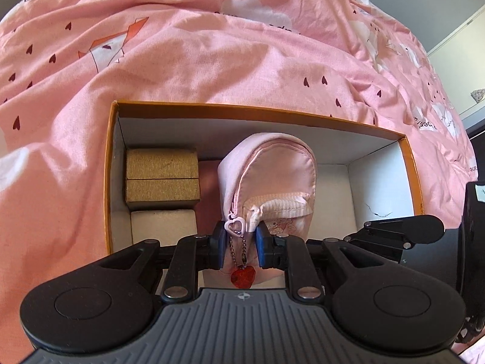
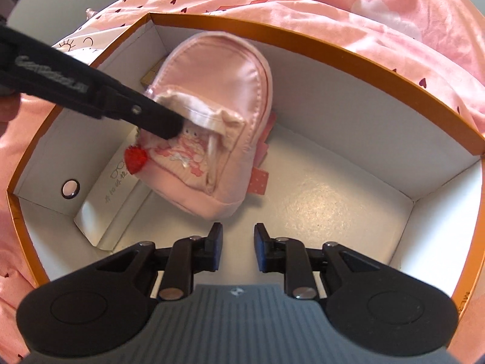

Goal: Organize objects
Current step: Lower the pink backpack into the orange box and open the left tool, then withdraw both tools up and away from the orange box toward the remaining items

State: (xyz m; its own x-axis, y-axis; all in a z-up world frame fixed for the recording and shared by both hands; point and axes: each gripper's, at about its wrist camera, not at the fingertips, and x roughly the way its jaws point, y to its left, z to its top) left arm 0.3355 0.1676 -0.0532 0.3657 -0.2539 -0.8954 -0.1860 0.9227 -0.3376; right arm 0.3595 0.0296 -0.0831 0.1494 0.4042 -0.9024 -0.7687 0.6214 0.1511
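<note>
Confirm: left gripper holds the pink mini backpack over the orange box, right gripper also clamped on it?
Not quite. The right gripper is empty, short of the pink mini backpack, as the right wrist view shows. The left gripper does hold it over the orange box.

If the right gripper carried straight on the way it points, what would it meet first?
Probably the near bottom edge of the pink pouch, just ahead of the right gripper; depth is uncertain, so it might touch the box floor first.
</note>
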